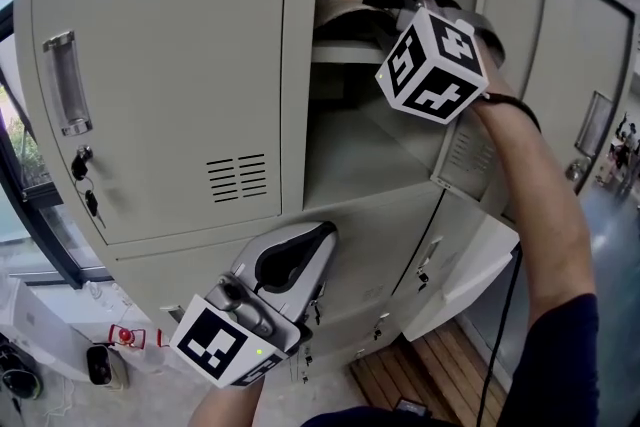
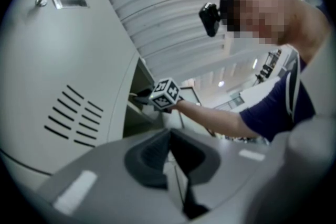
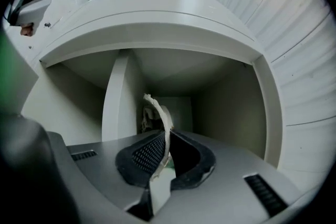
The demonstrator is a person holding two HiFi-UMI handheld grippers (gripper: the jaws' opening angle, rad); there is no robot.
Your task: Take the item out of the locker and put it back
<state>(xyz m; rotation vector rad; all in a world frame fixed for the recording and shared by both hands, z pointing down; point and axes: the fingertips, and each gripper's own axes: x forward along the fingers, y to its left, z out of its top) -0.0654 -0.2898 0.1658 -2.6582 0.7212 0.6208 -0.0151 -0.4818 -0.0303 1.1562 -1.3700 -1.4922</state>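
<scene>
The open locker compartment (image 1: 365, 150) has a shelf (image 1: 345, 52) near its top. My right gripper (image 1: 398, 1) reaches in above that shelf, its marker cube (image 1: 432, 63) facing me. It is shut on a thin pale sheet-like item (image 1: 343, 8). In the right gripper view the item (image 3: 161, 115) curves up from the closed right gripper (image 3: 168, 140) into the compartment, with something dark behind it. My left gripper (image 1: 322, 237) hangs low in front of the lower lockers, shut and empty. The left gripper (image 2: 170, 138) view looks up at the vented door (image 2: 73, 115) and the right cube (image 2: 166, 94).
The closed locker door on the left carries a handle (image 1: 65, 80), hanging keys (image 1: 84, 180) and vent slots (image 1: 238, 178). The open door (image 1: 512, 25) stands right of my right arm. A lower door (image 1: 470, 275) is ajar. Wooden slats (image 1: 420, 370) and small objects (image 1: 100, 365) lie below.
</scene>
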